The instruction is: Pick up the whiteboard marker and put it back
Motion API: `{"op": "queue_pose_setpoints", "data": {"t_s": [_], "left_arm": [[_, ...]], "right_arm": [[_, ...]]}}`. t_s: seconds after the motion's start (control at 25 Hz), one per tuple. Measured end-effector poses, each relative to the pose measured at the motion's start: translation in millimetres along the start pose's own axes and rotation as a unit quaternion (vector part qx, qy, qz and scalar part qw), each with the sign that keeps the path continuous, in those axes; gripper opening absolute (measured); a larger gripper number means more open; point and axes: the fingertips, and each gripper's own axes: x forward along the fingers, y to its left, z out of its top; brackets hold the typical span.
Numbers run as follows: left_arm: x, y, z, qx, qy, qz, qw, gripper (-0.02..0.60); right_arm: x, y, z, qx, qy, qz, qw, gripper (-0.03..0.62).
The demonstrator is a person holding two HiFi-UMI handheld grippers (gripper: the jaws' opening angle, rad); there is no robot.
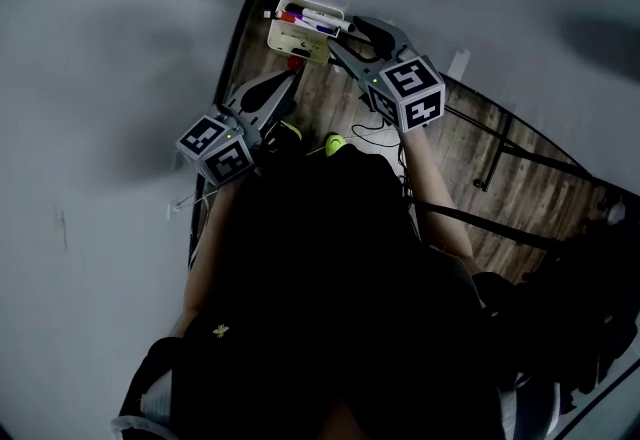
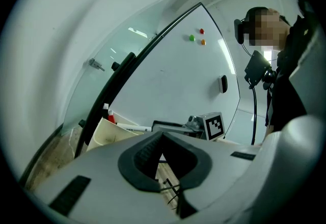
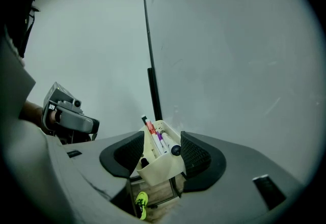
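left tool jaws together, nothing gripped; right tool jaws wide apart, empty; both point forward.

Cream tray at whiteboard edge holds markers; wood floor beneath.

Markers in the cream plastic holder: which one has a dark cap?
The white marker rightmost in the right gripper view; those beside it show purple and red.

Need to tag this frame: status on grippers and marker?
Left gripper fingers shut, empty. Right gripper fingers open, nothing gripped, holder framed between them. Whiteboard markers lying in the holder. No obstruction seen.
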Motion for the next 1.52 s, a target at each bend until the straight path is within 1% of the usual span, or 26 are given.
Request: {"op": "queue_pose_setpoints", "data": {"t_s": [0.32, 0.36, 0.6, 0.76, 0.92, 1.0, 1.04, 1.08, 1.52], "left_arm": [[1.5, 7.8, -0.1, -0.009, 0.003, -0.003, 0.9999, 0.003], [0.4, 7.7, -0.5, -0.011, 0.001, -0.002, 0.9999, 0.003], [-9.2, 5.0, -8.0, -0.015, 0.001, 0.009, 0.9998, 0.003], [-13.1, 4.6, -11.2, -0.017, 0.001, 0.015, 0.9998, 0.003], [-18.1, 7.1, -9.2, -0.016, -0.003, 0.02, 0.9997, 0.003], [-20.0, 8.1, -7.0, -0.019, -0.008, 0.02, 0.9996, 0.003], [-20.5, 8.2, -6.0, -0.019, -0.01, 0.019, 0.9996, 0.003], [-20.8, 8.3, -5.0, -0.019, -0.011, 0.019, 0.9996, 0.003], [-19.4, 6.3, -8.3, -0.022, -0.015, 0.017, 0.9995, 0.003]], "right_arm": [[13.4, -6.0, -10.8, 0.011, 0.016, 0.003, 1.0, 0.227], [13.9, -6.7, -11.1, 0.011, 0.017, 0.004, 1.0, 0.241], [20.4, -9.0, -13.1, 0.002, 0.025, 0.007, 1.0, 0.242], [26.6, -9.8, -16.0, -0.01, 0.028, 0.009, 1.0, 0.177], [27.6, -9.9, -16.5, -0.014, 0.029, 0.004, 0.999, 0.17], [25.6, -11.4, -15.5, -0.015, 0.028, -0.001, 0.999, 0.14], [24.8, -12.1, -15.2, -0.017, 0.028, -0.003, 0.999, 0.11], [24.1, -12.4, -14.8, -0.017, 0.027, -0.002, 0.999, 0.094], [21.7, -9.6, -12.5, 0.003, 0.021, 0.012, 1.0, 0.084]]}}
